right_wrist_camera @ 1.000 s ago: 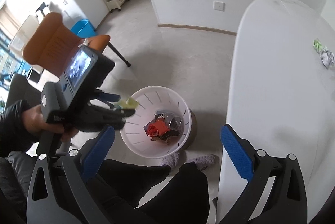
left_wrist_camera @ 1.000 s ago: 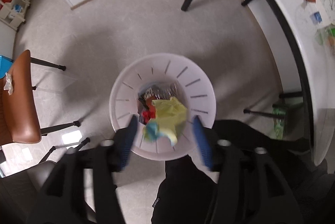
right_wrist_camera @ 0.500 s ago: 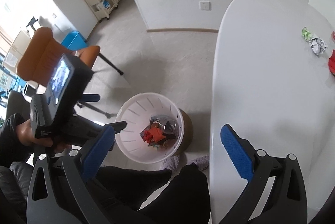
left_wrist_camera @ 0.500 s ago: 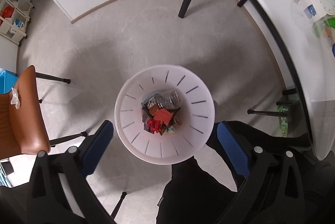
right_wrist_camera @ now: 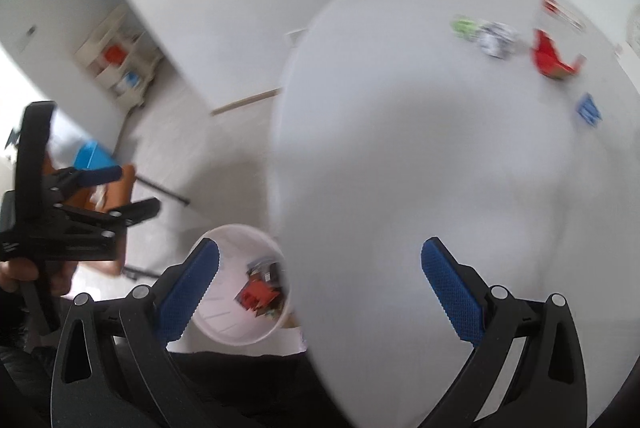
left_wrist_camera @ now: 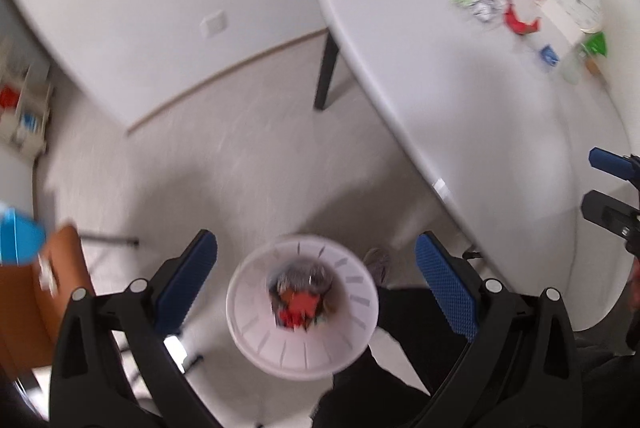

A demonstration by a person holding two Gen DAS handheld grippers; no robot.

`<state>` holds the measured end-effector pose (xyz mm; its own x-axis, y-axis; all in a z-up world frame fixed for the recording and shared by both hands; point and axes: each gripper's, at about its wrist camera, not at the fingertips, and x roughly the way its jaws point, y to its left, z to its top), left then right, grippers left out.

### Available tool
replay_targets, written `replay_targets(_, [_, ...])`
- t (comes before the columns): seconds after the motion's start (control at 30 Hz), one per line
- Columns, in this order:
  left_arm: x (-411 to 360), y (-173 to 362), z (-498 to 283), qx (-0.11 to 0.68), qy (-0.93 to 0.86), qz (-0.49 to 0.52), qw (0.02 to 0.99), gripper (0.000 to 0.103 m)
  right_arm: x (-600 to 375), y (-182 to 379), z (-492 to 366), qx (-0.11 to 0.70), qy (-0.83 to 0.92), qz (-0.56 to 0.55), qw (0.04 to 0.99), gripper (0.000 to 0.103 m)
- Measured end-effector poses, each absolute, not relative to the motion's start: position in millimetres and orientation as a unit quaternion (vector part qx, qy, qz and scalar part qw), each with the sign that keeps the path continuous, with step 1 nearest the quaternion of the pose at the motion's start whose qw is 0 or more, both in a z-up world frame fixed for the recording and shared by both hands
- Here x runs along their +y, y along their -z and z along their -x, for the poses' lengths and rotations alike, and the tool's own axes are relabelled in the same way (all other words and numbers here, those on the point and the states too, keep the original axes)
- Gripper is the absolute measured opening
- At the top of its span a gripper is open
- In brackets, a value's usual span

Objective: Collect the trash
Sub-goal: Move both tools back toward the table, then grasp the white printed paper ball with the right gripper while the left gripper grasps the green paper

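Note:
A white slotted trash bin [left_wrist_camera: 303, 312] stands on the floor beside the table, holding red and mixed scraps; it also shows in the right wrist view as the bin [right_wrist_camera: 224, 312]. My left gripper [left_wrist_camera: 316, 280] hangs high above it, open and empty. My right gripper [right_wrist_camera: 320, 282] is open and empty over the near end of the white table [right_wrist_camera: 420, 167]. At the far end of the table lie a green wrapper [right_wrist_camera: 464, 26], a crumpled silver wrapper [right_wrist_camera: 497, 37], a red scrap [right_wrist_camera: 554, 58] and a blue piece [right_wrist_camera: 588, 109].
A brown chair [left_wrist_camera: 28, 304] and a blue box [left_wrist_camera: 18, 242] stand left of the bin. A white clock [left_wrist_camera: 575, 3] sits at the far table end. A shelf unit [right_wrist_camera: 118, 63] is against the wall. A person's dark-clothed legs [left_wrist_camera: 400, 360] are by the bin.
The yellow and blue trash left my left gripper and dropped into the bin as the jaws opened wide. The left gripper then rose; the right gripper swung over toward the table.

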<state>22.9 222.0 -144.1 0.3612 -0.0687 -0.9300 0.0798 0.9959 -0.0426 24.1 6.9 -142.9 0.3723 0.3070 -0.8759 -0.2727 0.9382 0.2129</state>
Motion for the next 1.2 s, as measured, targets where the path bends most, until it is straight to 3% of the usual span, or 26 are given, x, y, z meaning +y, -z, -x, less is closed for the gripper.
replay_targets(0.37, [141, 133, -123, 0.559, 0.101, -0.04, 0.822, 0.095, -75, 149, -154, 0.521, -0.127, 0.023, 0.844, 0.1])
replay_targets(0.83, [47, 144, -276, 0.539, 0.117, -0.053, 0.833, 0.095, -105, 204, -315, 0.509, -0.175, 0.033, 0.842, 0.1])
replay_targets(0.87, [45, 147, -280, 0.539, 0.116, -0.052, 0.833, 0.095, -106, 207, -319, 0.507, -0.175, 0.035, 0.843, 0.098])
replay_targets(0.97, [39, 153, -296, 0.541, 0.114, -0.04, 0.832, 0.095, -108, 215, -328, 0.503, -0.18, 0.036, 0.844, 0.081])
replay_targets(1.03, [35, 156, -304, 0.542, 0.116, -0.032, 0.832, 0.095, -111, 218, -330, 0.5, -0.18, 0.04, 0.846, 0.058])
replay_targets(1.1, [29, 157, -313, 0.541, 0.119, -0.031, 0.832, 0.095, -115, 217, -329, 0.495, -0.182, 0.036, 0.849, 0.05])
replay_targets(1.2, [17, 156, -324, 0.536, 0.131, -0.033, 0.833, 0.095, -126, 211, -327, 0.487, -0.177, 0.021, 0.855, 0.047])
